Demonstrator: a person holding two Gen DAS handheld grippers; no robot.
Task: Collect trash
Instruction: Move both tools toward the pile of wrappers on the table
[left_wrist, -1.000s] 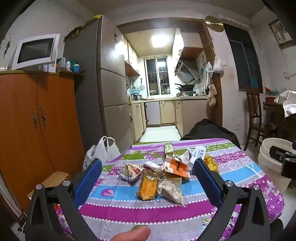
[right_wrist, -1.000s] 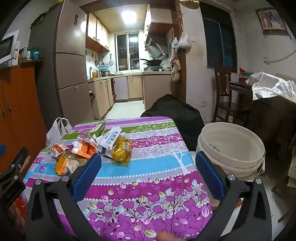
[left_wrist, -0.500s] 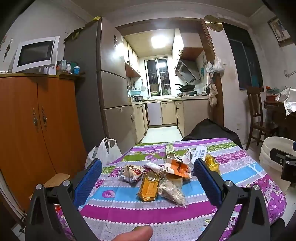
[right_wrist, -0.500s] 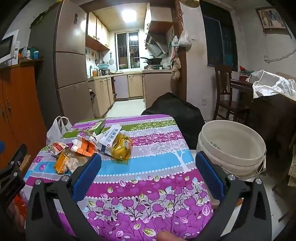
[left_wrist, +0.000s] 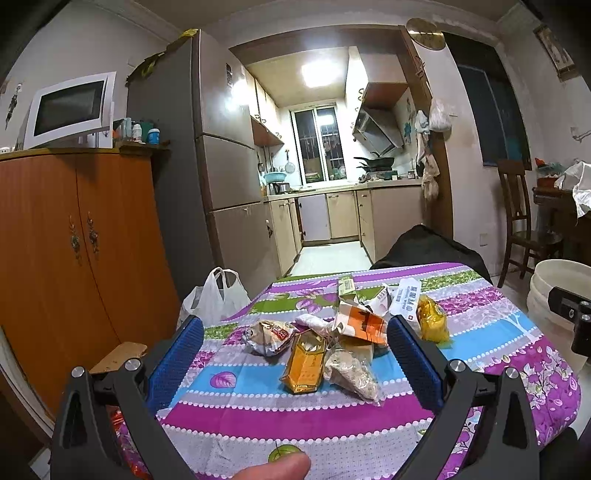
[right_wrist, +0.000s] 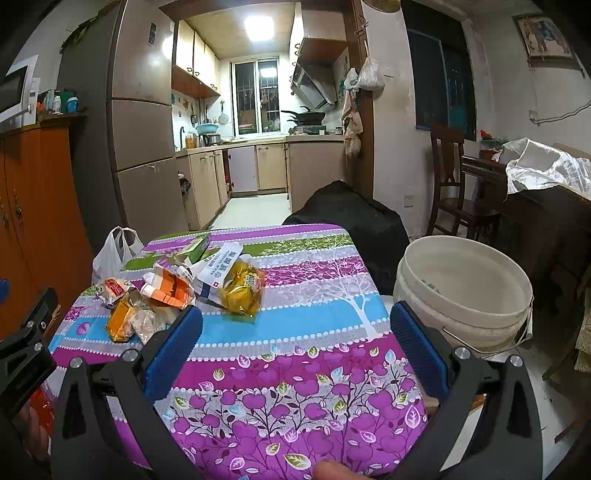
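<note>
A heap of wrappers lies on the flowered tablecloth (left_wrist: 258, 413): an amber packet (left_wrist: 304, 363), a clear bag of crumbs (left_wrist: 351, 369), an orange-and-white carton (left_wrist: 364, 323), a crumpled red-and-white wrapper (left_wrist: 269, 334), and a yellow bag (left_wrist: 432, 323) (right_wrist: 242, 286). My left gripper (left_wrist: 293, 363) stands open, its blue pads either side of the heap, above the near table edge. A white bucket (right_wrist: 461, 291) stands off the table's right side. My right gripper (right_wrist: 295, 350) is open over the purple cloth (right_wrist: 295, 406), nothing between its fingers, the bucket just beyond its right pad.
An orange wooden cabinet (left_wrist: 74, 240) and a grey fridge (left_wrist: 221, 166) stand to the left, with a white plastic bag (left_wrist: 216, 295) on the floor by them. A black covered shape (right_wrist: 351, 218) sits behind the table. A wooden chair (right_wrist: 454, 184) and a cluttered desk (right_wrist: 535, 206) are on the right.
Both grippers have shifted slightly so the table and the wrappers sit a little differently in view. Nothing has been picked up.
</note>
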